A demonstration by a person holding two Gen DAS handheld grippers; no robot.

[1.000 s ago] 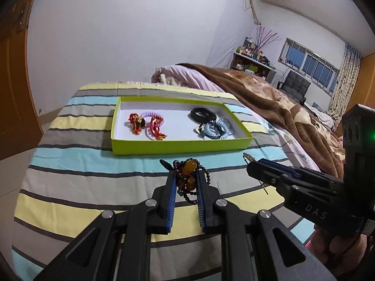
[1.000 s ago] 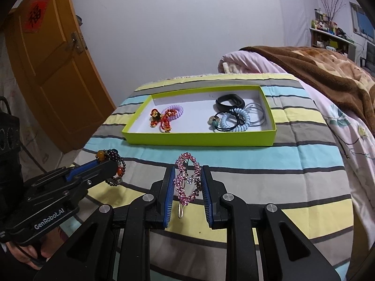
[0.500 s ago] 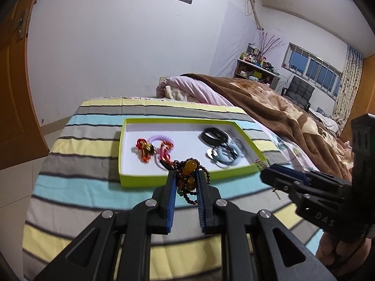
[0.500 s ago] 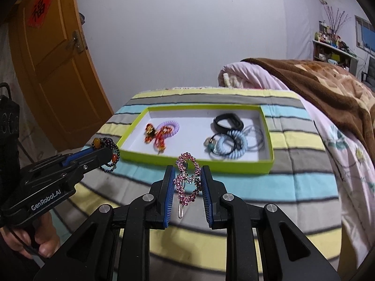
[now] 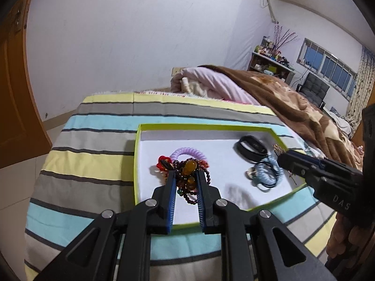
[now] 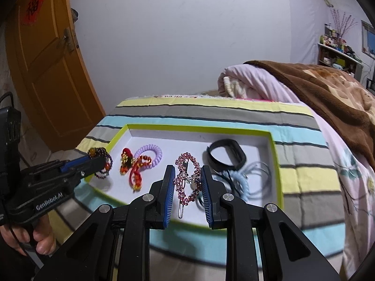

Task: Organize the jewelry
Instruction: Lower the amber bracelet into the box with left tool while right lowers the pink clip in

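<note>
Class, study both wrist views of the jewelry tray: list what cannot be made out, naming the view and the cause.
- Red-and-gold ornament, left wrist view: mostly hidden behind the held bead bracelet.
- Blue spiral hair tie, right wrist view: partly hidden by a right gripper finger.
- Pink rhinestone hair clip, left wrist view: almost all hidden behind the right gripper.
- Shelf items, left wrist view: too small to identify.
</note>
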